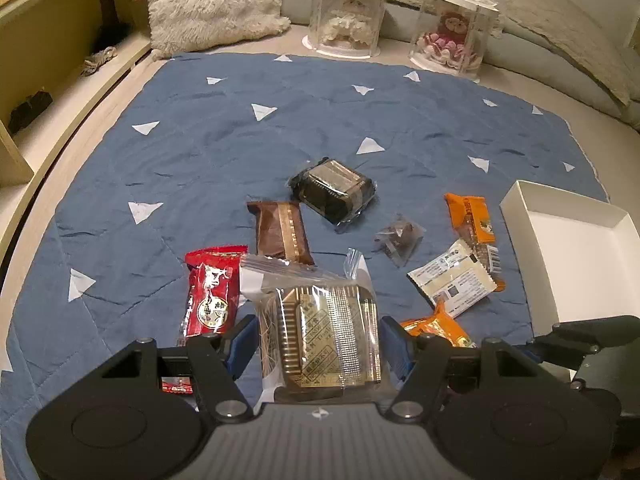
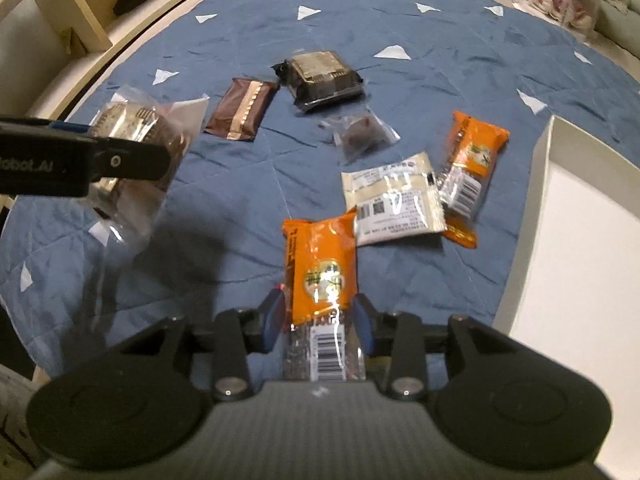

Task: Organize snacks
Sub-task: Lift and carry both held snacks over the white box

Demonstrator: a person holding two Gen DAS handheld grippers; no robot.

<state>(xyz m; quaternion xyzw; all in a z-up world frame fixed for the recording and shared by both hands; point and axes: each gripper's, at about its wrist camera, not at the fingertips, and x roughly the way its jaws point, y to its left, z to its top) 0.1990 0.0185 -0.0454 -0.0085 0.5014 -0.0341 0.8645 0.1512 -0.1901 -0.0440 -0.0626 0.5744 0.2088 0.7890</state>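
Note:
My left gripper (image 1: 318,344) is shut on a clear-wrapped gold pastry packet (image 1: 320,340), held above the blue blanket; one of its fingers (image 2: 132,158) and the packet (image 2: 132,128) show in the right wrist view. An orange snack packet (image 2: 320,268) stands between the blue pads of my right gripper (image 2: 318,320), which is shut on it. On the blanket lie a dark pastry packet (image 1: 332,194), a brown packet (image 1: 282,232), a red packet (image 1: 212,292), a small clear packet (image 1: 398,238), a white packet (image 1: 452,280) and another orange packet (image 1: 472,220). The white box (image 1: 532,248) sits at the right.
The blue blanket (image 1: 200,140) with white triangles covers a bed-like surface. Two clear display boxes (image 1: 348,12) holding dolls and a fluffy cushion (image 1: 212,0) stand at the far edge. A wooden shelf (image 1: 52,60) runs along the left.

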